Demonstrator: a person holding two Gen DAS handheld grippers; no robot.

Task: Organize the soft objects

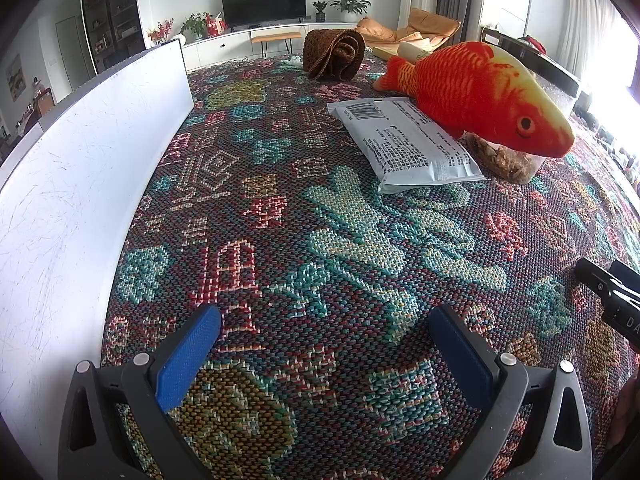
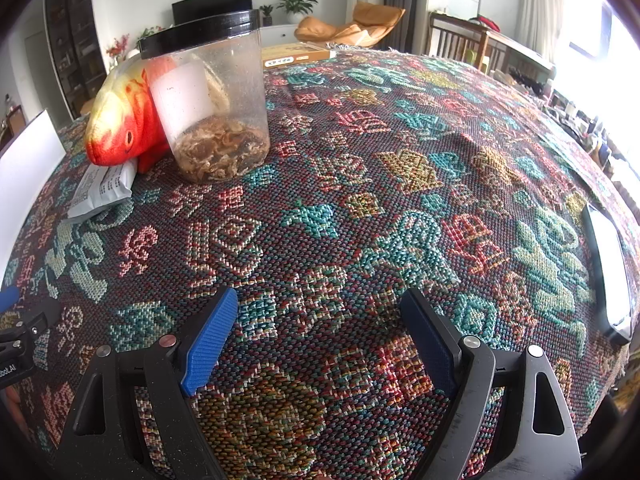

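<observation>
A red and yellow plush fish lies on the patterned woven cloth, its head resting over a clear plastic jar and a grey mailer bag. A rolled brown cloth sits farther back. My left gripper is open low over the cloth, well short of the bag. In the right wrist view the plush fish leans behind the black-lidded jar, with the mailer bag under its head. My right gripper is open over bare cloth, nothing between its blue pads.
A white box wall runs along the left. A flat yellowish box lies at the far edge. A phone lies on the cloth at the right. The other gripper's black body shows at the right edge.
</observation>
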